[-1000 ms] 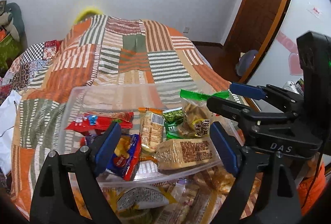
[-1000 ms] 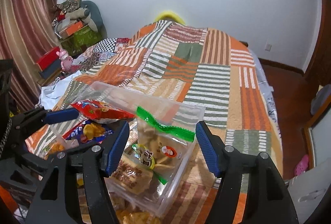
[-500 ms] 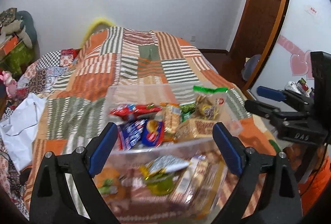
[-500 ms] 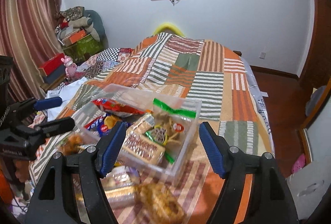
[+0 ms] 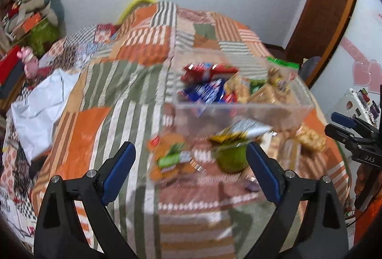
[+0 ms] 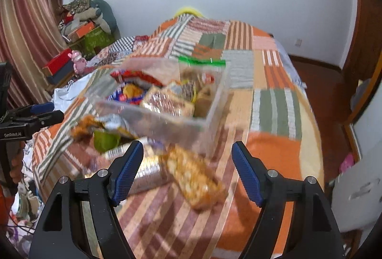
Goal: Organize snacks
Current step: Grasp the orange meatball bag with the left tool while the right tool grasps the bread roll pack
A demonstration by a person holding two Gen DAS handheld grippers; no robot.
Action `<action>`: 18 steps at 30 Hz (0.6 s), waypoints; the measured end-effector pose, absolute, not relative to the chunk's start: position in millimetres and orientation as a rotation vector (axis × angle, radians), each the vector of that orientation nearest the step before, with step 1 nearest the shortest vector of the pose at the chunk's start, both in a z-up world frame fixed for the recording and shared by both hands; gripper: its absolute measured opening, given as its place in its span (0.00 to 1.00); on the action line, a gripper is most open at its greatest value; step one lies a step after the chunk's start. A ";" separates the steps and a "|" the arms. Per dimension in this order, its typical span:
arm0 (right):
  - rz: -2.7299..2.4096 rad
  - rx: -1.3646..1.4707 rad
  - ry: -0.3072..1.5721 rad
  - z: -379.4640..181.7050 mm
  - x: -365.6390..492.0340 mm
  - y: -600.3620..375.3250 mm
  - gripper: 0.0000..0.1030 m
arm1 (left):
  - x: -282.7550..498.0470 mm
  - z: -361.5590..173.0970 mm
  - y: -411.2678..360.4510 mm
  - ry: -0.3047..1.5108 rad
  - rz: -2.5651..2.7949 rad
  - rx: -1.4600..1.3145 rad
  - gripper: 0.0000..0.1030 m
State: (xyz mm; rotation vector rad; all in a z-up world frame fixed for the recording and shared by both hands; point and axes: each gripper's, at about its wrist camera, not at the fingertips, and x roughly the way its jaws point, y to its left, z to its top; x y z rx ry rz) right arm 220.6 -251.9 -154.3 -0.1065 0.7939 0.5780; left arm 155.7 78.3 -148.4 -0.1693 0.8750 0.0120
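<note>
A: Across the middle of the left wrist view we see the clear plastic bin [image 5: 241,113] on the patchwork bedspread [image 5: 124,96], packed with snack packets, though blur smears every label.

B: Agreed. We can pick out a red packet [image 5: 207,70] at the bin's top and a green-topped bag [image 6: 203,63] at its far corner, little more.

A: Below the bin, loose packets lie on the bedspread: an orange one with a green label [image 5: 172,158] and a green-and-yellow one [image 5: 231,151], both fuzzy.

B: Lower centre of the right wrist view, we see a long golden biscuit pack [image 6: 195,182], its print unreadable.

A: Our left gripper [image 5: 191,173] has its jaws spread wide, gripping nothing.

B: Our right gripper [image 6: 187,173] likewise stands apart and empty; its body is cut off by the frame's bottom edge.
</note>
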 end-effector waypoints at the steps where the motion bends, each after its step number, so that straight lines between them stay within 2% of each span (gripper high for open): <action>1: 0.575 -0.093 0.814 -160.0 221.3 -253.5 0.71 | 153.9 -152.3 80.5 0.882 0.015 -0.177 0.92; 8: 0.549 -0.017 0.891 -182.4 216.9 -265.1 0.71 | 156.2 -180.6 95.1 0.929 0.073 -0.234 0.92; 18: 0.503 -0.027 0.900 -194.1 223.8 -266.1 0.71 | 187.9 -204.5 91.9 0.969 0.065 -0.222 0.92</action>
